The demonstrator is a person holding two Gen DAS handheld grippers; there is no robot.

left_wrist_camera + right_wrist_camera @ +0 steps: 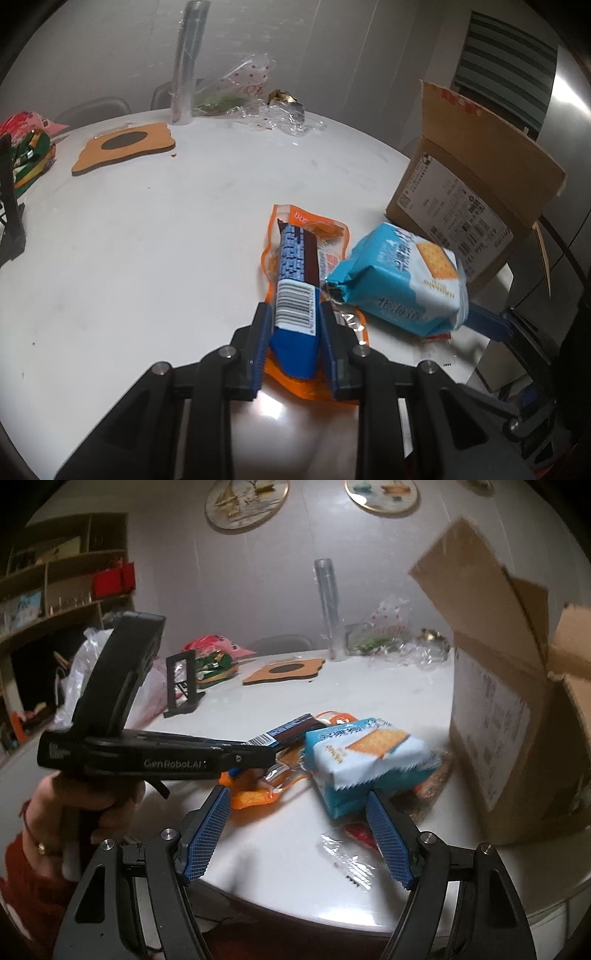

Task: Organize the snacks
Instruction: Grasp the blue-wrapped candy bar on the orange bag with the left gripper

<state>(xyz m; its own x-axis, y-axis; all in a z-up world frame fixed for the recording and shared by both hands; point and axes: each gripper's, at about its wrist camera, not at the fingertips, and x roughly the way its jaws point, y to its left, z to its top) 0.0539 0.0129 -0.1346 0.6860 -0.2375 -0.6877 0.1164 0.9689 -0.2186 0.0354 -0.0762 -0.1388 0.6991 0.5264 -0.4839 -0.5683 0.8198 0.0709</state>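
Snacks: one blue bar (295,291) pinched by left fingers (260,332), right fingers (388,830) spread

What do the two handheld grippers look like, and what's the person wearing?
Both are black plastic frames with silver pivot screws and blue ridged finger pads. The left gripper has a pistol-style handle, a trigger and white "GenRobot.AI" lettering on its side. The right gripper matches it. The person's hand has a ring, with red clothing beside it.

Blue barcoded bar (295,314) – orange pouch (314,384) – light-blue cracker pack (399,280).
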